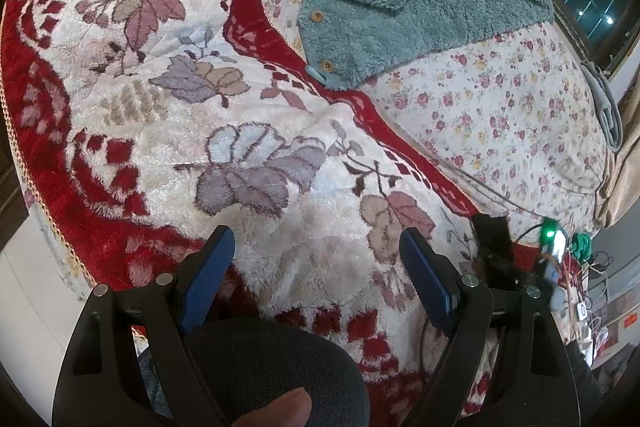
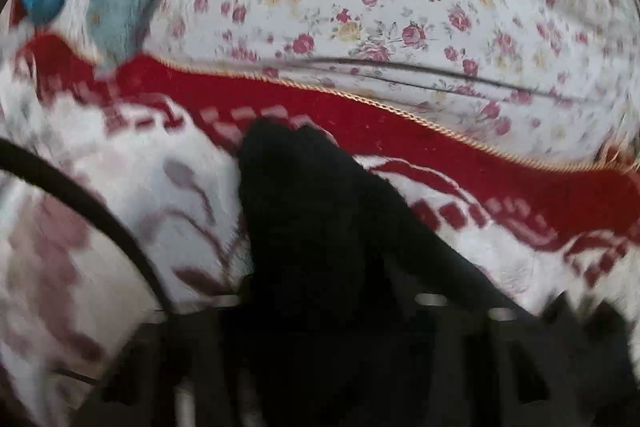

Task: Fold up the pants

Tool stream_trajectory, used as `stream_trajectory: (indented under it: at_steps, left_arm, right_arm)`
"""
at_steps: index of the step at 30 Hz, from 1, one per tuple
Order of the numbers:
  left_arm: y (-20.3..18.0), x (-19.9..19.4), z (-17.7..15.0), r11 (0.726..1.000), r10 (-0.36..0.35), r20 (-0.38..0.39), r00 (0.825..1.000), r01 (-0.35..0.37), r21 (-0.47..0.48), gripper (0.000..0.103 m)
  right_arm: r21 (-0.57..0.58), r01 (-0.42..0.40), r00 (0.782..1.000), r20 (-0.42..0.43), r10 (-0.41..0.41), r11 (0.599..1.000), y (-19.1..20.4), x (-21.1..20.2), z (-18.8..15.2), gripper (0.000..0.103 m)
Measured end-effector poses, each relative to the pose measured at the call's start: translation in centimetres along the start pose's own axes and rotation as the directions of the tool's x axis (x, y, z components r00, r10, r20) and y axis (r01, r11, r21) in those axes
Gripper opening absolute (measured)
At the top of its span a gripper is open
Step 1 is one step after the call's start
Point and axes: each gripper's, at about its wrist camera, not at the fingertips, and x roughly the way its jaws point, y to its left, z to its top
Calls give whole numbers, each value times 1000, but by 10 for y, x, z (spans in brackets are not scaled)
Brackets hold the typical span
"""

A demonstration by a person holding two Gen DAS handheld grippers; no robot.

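In the right wrist view a black garment, the pants (image 2: 316, 211), fills the middle and covers my right gripper (image 2: 320, 291); the fingers are hidden under the cloth and the frame is blurred, but the cloth hangs from between them. In the left wrist view my left gripper (image 1: 318, 263) is open and empty, its blue pads (image 1: 210, 275) wide apart above the red and white leaf-pattern blanket (image 1: 200, 87). The right gripper with black cloth (image 1: 492, 239) shows at the right edge of that view.
A teal fleece garment with wooden buttons (image 1: 400, 7) lies folded on the floral quilt (image 1: 500, 107) at the back. A dark grey rounded object (image 1: 272, 367) and a thumb sit under the left gripper. Cables and devices (image 1: 568, 259) lie at the bed's right edge.
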Motion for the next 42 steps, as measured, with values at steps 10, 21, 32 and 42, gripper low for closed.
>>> stream_trajectory:
  at_steps: [10,21,32,42]
  left_arm:
    - [0,-1,1,1000,-7,-1,1000,7,-9,85]
    - [2,-4,2,1000,4,9,1000,-4,-15,85]
    - [1,-5,2,1000,8,14,1000,-8,-20,85]
    - [-2,-9,2,1000,10,33,999,-9,-21,85]
  right_arm:
    - [-22,-459,856,257,449,888,-22,-102,66,20]
    - [-424,-615,703,89,706,665,219,-123,99,20]
    - [-186,-722,681,-25,732,666,283,-58,54,55]
    - [92,-534,829,252,499,841,12,-108,-42,55]
